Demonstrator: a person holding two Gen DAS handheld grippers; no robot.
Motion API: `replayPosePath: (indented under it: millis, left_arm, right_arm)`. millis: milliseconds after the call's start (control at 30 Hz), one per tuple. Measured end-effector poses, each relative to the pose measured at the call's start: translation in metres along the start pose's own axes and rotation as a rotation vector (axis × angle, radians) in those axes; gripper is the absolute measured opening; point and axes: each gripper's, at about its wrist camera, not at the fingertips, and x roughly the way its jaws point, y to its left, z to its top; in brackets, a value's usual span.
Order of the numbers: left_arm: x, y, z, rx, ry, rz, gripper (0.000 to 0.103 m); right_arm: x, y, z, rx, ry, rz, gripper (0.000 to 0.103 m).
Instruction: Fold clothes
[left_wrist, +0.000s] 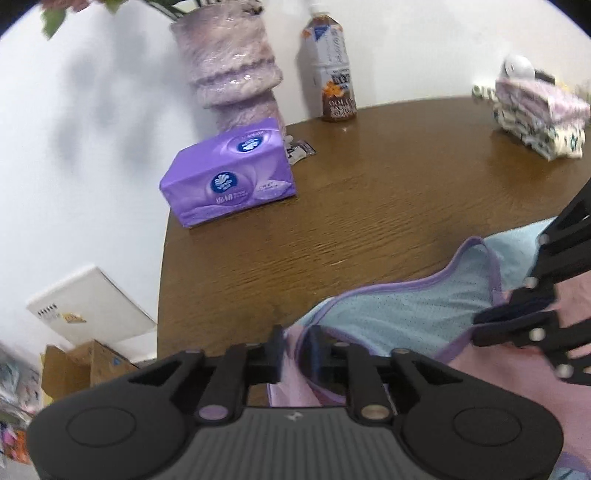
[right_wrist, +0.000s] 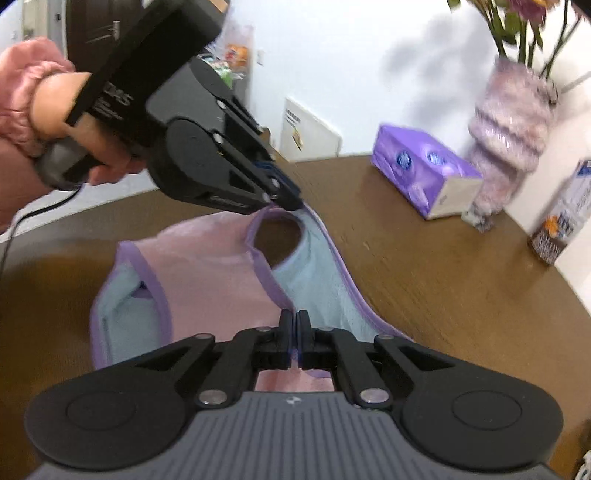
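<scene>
The vest (right_wrist: 207, 273) lay on the table (right_wrist: 424, 280), pinched at two spots. The left gripper (right_wrist: 286, 197), held in a hand (right_wrist: 74, 122) with a pink cuff, reached down at a slant and clamped the purple-trimmed strap. The right gripper (right_wrist: 294, 325) had its fingers pressed together on the edge nearer the camera. Pink outside, the vest showed a light blue mesh lining where it gaped.

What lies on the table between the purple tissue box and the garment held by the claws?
Only bare wood: in the left wrist view, the table shows nothing between the tissue box and the garment. The right wrist view agrees.
</scene>
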Motion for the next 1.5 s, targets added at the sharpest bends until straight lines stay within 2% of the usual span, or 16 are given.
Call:
replayPosePath:
  millis: [67,133,167,200,233,433,567,633,667,700,733,967,1100,1200,1433,1500]
  left_arm:
    - [-0.016,0.006,-0.008,-0.03,-0.035,0.009,0.036]
    - [-0.039,0.008,-0.021,-0.046,-0.071,0.019,0.041]
    - [-0.051,0.009,-0.029,-0.055,-0.078,0.012,0.048]
    - [-0.062,0.009,-0.037,-0.064,-0.084,0.004,0.054]
    - [-0.073,0.007,-0.047,-0.069,-0.09,-0.009,0.056]
    - [-0.096,-0.017,-0.105,-0.124,-0.022,-0.041,0.06]
    - [-0.088,-0.025,-0.118,-0.199,0.001,-0.022,0.059]
    - [-0.085,-0.026,-0.121,-0.22,-0.002,-0.019,0.052]
    - [-0.086,-0.029,-0.121,-0.199,-0.002,-0.012,0.034]
    - [-0.087,-0.033,-0.121,-0.178,-0.002,-0.005,0.01]
    - [-0.088,-0.036,-0.122,-0.157,-0.002,0.002,0.004]
    - [-0.103,-0.048,-0.132,-0.053,0.053,0.062,0.005]
    - [-0.11,-0.057,-0.133,-0.04,0.058,0.038,0.024]
    - [-0.112,-0.071,-0.128,-0.015,0.036,-0.004,0.032]
    - [-0.115,-0.101,-0.118,0.043,-0.016,-0.102,0.031]
    - [-0.117,-0.106,-0.118,0.065,-0.016,-0.118,0.014]
  right_arm:
    - [0.012,-0.004,-0.004,0.024,0.016,-0.015,0.004]
    - [0.012,-0.01,-0.009,0.071,0.008,-0.004,0.009]
    - [0.008,-0.013,-0.012,0.096,-0.008,-0.001,0.016]
    - [0.003,-0.015,-0.014,0.113,-0.02,-0.005,0.032]
    - [-0.004,-0.016,-0.017,0.128,-0.034,-0.01,0.04]
    - [-0.046,-0.008,-0.055,0.189,-0.035,-0.023,0.04]
    - [-0.068,0.008,-0.084,0.229,-0.015,-0.054,0.04]
    - [-0.077,0.013,-0.098,0.259,-0.01,-0.085,0.04]
    - [-0.081,0.013,-0.104,0.276,-0.009,-0.097,0.04]
    - [-0.084,0.014,-0.11,0.293,-0.009,-0.11,0.04]
    - [-0.087,0.014,-0.117,0.309,-0.008,-0.122,0.04]
    - [-0.097,0.011,-0.146,0.364,-0.006,-0.191,0.041]
    - [-0.101,0.006,-0.152,0.385,-0.008,-0.202,0.042]
    - [-0.108,0.013,-0.151,0.363,-0.01,-0.199,0.042]
    - [-0.116,0.032,-0.153,0.335,-0.005,-0.208,0.042]
    - [-0.12,0.032,-0.158,0.353,-0.011,-0.219,0.042]
